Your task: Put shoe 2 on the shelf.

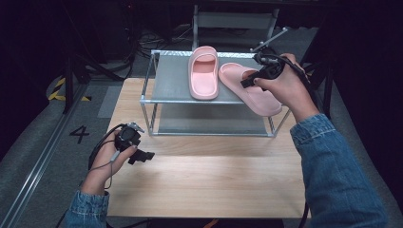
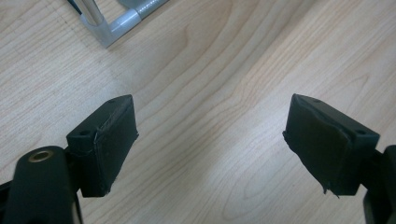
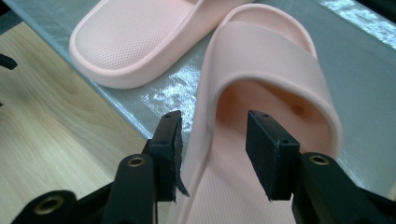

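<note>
On the grey top shelf (image 1: 173, 80) of a small metal-framed rack, two pink foam slide sandals lie side by side. The right gripper (image 3: 212, 154) has its jaws spread astride the inner edge of the nearer pink sandal (image 3: 275, 70), the pads not pressing it; this sandal overhangs the shelf's front edge. The other pink sandal (image 1: 204, 71) lies just beside it. The left gripper (image 2: 210, 140) hovers, jaws spread wide, over the light wooden tabletop (image 2: 224, 60).

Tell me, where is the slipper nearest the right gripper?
In the high view that slipper lies on the metal rack, right of the other slipper, its heel overhanging the front edge.
</note>
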